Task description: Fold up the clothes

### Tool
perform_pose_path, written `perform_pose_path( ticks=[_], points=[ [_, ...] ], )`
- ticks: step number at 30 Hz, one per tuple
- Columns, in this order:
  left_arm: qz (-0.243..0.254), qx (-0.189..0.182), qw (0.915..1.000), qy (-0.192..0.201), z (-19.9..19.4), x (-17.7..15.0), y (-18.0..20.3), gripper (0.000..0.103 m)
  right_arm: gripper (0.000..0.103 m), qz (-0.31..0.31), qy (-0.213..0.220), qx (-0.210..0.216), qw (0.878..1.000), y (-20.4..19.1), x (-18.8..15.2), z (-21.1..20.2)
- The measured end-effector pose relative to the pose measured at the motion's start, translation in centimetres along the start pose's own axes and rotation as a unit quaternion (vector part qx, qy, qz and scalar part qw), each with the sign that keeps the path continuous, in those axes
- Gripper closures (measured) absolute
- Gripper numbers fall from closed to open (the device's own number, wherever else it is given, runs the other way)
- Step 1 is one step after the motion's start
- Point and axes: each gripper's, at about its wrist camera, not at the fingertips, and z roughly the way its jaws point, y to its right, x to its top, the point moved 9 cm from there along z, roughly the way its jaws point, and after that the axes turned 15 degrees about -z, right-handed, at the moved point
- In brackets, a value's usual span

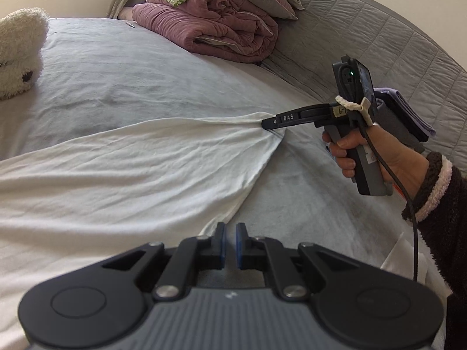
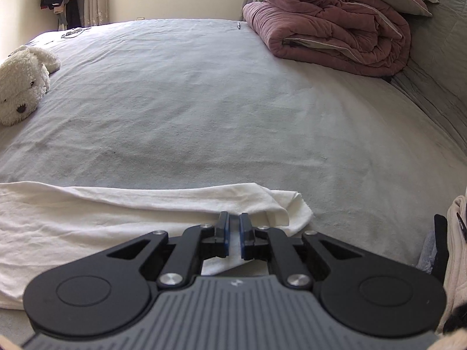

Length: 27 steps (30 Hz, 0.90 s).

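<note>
A white garment (image 1: 131, 175) lies spread across the grey bed sheet (image 1: 116, 73), pulled taut between both grippers. In the left wrist view my right gripper (image 1: 267, 124), held in a hand with a dark fuzzy sleeve, is shut on the garment's far corner. The right wrist view shows the same: white cloth (image 2: 87, 218) is pinched between the blue pads of the right gripper (image 2: 233, 218). My left gripper (image 1: 230, 229) sits at the garment's near edge. Its jaws are nearly together, and the stretched hem runs straight into them.
A rolled pink quilt (image 1: 221, 26) with a green patterned blanket on top lies at the back against the grey quilted headboard (image 1: 379, 35). A white plush dog (image 2: 20, 87) rests at the left. Folded purple and grey clothes (image 1: 408, 110) sit behind the right hand.
</note>
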Motion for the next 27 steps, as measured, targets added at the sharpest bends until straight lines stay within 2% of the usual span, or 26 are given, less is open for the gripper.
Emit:
perform_pose_path(
  ticks=[6, 10, 14, 16, 18, 20, 22, 23, 27],
  points=[
    [-0.003, -0.004, 1.0, 0.0, -0.2, 0.0, -0.4, 0.095, 0.095, -0.016, 0.007, -0.049, 0.999, 2.9, 3.5, 3.0],
    [0.0, -0.013, 0.9999, 0.008, -0.4, 0.2, 0.0, 0.093, 0.085, 0.016, 0.021, -0.059, 0.998, 4.9, 4.0, 1.9],
    [0.003, -0.021, 0.9995, 0.024, -0.8, 0.5, 0.4, 0.079, 0.065, 0.053, 0.019, -0.049, 0.997, 5.8, 2.3, 0.0],
    [0.003, -0.021, 0.9994, 0.026, -0.7, 0.6, 0.4, 0.073, 0.065, 0.075, 0.011, -0.044, 0.996, 6.1, 0.9, -0.6],
    [0.003, -0.018, 0.9996, 0.024, -0.5, 0.5, 0.4, 0.072, 0.065, 0.097, 0.003, -0.032, 0.995, 6.0, -0.5, -0.7],
    [0.008, -0.011, 0.9998, 0.017, -0.2, 0.2, 0.2, 0.071, 0.065, 0.093, -0.009, -0.032, 0.995, 5.4, -1.6, -0.2],
    [0.013, -0.012, 0.9998, 0.013, -0.2, 0.0, 0.3, 0.07, 0.087, 0.079, -0.013, -0.04, 0.996, 4.8, -2.4, 0.3],
    [0.014, -0.014, 0.9997, 0.011, -0.2, 0.0, 0.3, 0.069, 0.102, 0.066, -0.006, -0.049, 0.997, 4.6, -2.3, 0.4],
    [0.017, -0.02, 0.9996, 0.002, -0.1, -0.3, 0.4, 0.069, 0.103, 0.067, -0.008, -0.097, 0.993, 5.6, -2.2, 0.9]
  ],
)
